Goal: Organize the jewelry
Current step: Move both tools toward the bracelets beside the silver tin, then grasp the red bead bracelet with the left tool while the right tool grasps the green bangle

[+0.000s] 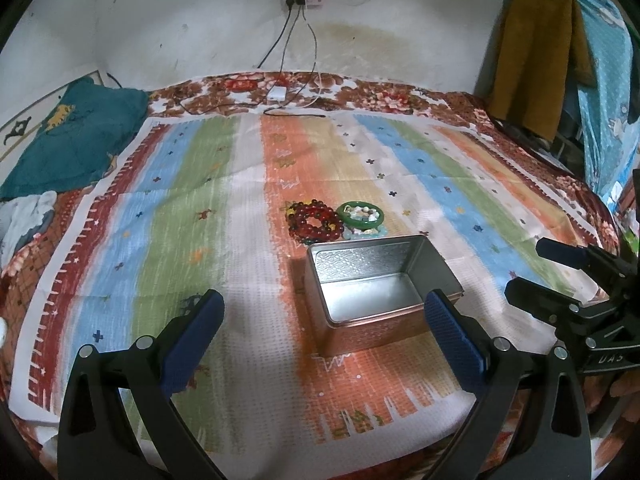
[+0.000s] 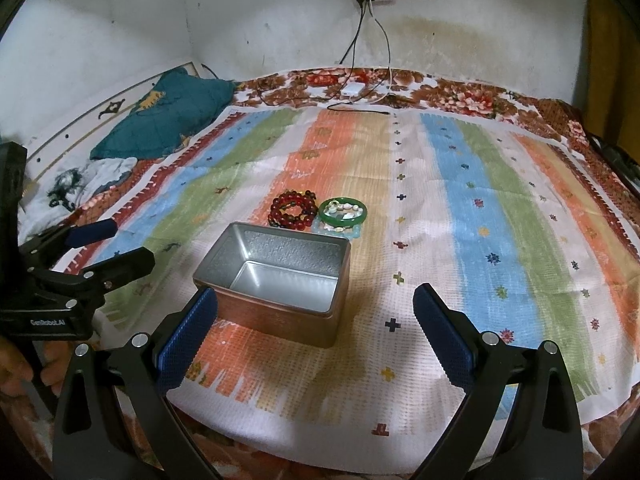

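Left hand-held gripper [image 1: 324,312]: blue-padded fingers spread wide, nothing between them, hovering low over the near part of the bed. Its right finger [image 1: 452,344] overlaps the near right corner of the tin in its own view; I cannot tell whether they touch.

Right hand-held gripper [image 2: 316,312]: likewise spread and holding nothing. Its left finger [image 2: 188,336] sits just beside the tin's near left corner. A hand grips each tool's handle at the frame edges (only partly seen).

Between the two tools: an open metal tin [image 2: 276,280], rectangular, copper-toned outside, silvery embossed walls inside, nothing in it. It stands upright on a striped cloth [image 2: 460,216] spread over a floral bedcover [image 2: 460,96].

Just beyond the tin's far rim, the jewelry: a heap of dark red bead bracelets [image 2: 291,210] on the left, and touching it to the right, a green bangle [image 2: 343,210] with pale beaded pieces lying inside and under it.

Further out: a teal cushion [image 2: 168,120] at far left, cables and a white charger [image 2: 352,89] by the stained wall, a socket strip above.
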A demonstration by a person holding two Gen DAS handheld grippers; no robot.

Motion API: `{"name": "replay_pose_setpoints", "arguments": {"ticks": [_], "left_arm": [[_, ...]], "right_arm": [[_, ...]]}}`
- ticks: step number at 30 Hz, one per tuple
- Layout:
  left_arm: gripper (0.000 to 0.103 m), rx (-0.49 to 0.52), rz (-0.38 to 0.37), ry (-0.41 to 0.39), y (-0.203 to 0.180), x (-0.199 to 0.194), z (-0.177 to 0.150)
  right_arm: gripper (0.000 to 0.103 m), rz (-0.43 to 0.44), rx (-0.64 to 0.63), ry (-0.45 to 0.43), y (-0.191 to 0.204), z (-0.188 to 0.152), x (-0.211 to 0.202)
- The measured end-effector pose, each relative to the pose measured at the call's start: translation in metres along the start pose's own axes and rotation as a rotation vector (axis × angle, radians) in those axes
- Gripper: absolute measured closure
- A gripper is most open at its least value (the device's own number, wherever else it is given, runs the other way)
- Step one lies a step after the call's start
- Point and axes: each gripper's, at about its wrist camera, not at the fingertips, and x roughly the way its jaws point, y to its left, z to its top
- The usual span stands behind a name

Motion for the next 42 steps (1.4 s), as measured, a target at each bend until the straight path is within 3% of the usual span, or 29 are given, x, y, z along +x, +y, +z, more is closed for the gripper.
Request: {"name": "replay_pose_setpoints", "arguments": {"ticks": [14, 25, 42], "left_arm": [[0.006, -0.042, 0.022, 0.035, 0.004, 0.02, 0.024], [0.006, -0.007, 0.079, 0.069, 0.009, 0.036, 0.047], [0.006, -0.029, 0.058, 0.132, 0.021, 0.08, 0.079]], "right_arm": [[0.004, -0.015, 0.009, 0.019, -0.007, 0.023, 0.013], [0.004, -0.021, -0.006, 0.017, -0.009, 0.044, 0.028], [0.004, -0.032, 0.033, 0.077, -0.023, 0.075, 0.064]]}}
